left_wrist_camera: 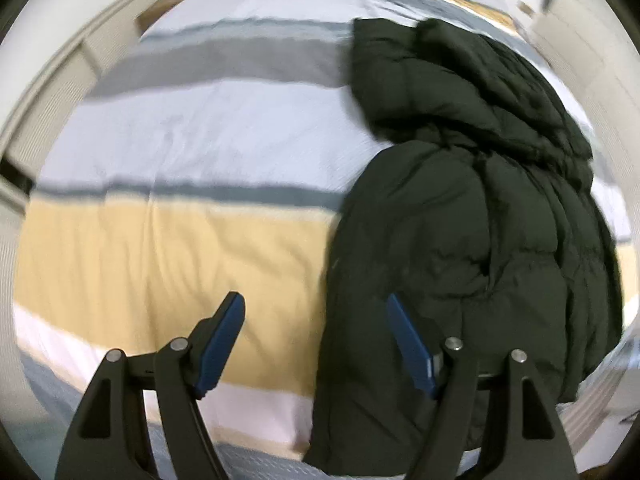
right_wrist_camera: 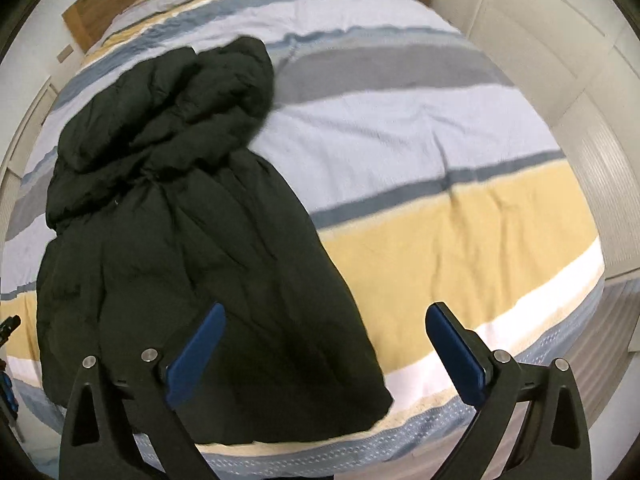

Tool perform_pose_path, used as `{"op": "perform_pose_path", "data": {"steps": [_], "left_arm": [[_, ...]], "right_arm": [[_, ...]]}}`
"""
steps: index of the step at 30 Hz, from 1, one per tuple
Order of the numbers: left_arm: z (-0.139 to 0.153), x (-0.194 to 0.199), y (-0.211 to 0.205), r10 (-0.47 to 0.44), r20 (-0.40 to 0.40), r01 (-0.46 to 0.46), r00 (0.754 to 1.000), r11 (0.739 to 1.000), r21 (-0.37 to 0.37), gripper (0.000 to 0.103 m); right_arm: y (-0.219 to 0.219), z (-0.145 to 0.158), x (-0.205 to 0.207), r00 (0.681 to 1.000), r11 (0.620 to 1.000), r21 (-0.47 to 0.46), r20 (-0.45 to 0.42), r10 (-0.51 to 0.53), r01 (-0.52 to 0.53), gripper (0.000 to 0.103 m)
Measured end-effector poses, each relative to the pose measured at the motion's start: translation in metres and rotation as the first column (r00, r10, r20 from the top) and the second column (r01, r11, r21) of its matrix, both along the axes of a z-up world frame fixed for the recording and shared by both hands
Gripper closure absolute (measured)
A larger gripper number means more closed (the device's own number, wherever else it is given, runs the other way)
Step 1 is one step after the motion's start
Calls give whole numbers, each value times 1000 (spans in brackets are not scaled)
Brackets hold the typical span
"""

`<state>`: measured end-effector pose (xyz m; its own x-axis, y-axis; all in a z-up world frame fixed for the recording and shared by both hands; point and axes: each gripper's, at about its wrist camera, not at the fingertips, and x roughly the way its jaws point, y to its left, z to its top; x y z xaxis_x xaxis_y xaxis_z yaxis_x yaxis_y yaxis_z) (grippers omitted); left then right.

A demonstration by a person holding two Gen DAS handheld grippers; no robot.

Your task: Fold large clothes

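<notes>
- Left wrist view motion-blurred throughout; quilting on dark puffer jacket (left_wrist_camera: 472,208) hard to read there, sharper in right wrist view (right_wrist_camera: 180,240).
- Sleeves not made out in either view; hood end bunched toward far side, hem nearest cameras, reaching bed's near edge.
- Small dark and blue object (right_wrist_camera: 8,360) cut off at left rim of right wrist view; identity unclear.
- Lying on striped duvet (right_wrist_camera: 440,208): bands of pale blue, grey, slate, yellow, white; lightly creased cotton look.
- Wooden headboard (right_wrist_camera: 104,4) at far end; pale panelled wardrobe doors (right_wrist_camera: 560,60) beside bed.
- Jacket matte, puffy, rumpled, seemingly doubled lengthwise.
- Left gripper (left_wrist_camera: 316,308) spread wide, holding nothing, one blue pad over jacket hem.
- Right gripper (right_wrist_camera: 326,320) likewise spread, empty, above jacket's lower corner.
</notes>
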<state>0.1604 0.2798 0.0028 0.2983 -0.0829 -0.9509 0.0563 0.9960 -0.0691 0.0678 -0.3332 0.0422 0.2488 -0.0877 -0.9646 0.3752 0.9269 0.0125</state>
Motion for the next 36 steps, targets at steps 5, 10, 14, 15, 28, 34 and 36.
{"op": "perform_pose_path", "data": {"steps": [5,10,14,15,28,34,36], "left_arm": [[-30,-30,24,131,-107,-148,986,974,-173,31],[-67,-60,37,199,-214,-265,956,900,-347,30],[-94,-70,44,231,-281,-342,931,822,-456,30],[-99,-72,47,244,-287,-360,926,798,-483,30],[-122,-81,43,229,-326,-387,917,705,-594,29],[-124,-95,21,192,-337,-373,922,676,-636,29],[-125,-95,14,194,-339,-378,920,662,-647,31]], "right_arm": [[-23,-24,-23,999,991,132,-32,-29,33,4],[-40,-51,-38,997,959,277,-70,-37,55,3],[-52,-64,-44,995,906,410,-65,-82,102,3],[-53,-69,-44,994,897,429,-69,-84,106,3],[-24,-139,-30,988,838,545,-143,49,38,2],[-12,-160,-36,985,827,561,-163,51,50,2],[-11,-162,-36,985,824,565,-163,49,52,2]]}}
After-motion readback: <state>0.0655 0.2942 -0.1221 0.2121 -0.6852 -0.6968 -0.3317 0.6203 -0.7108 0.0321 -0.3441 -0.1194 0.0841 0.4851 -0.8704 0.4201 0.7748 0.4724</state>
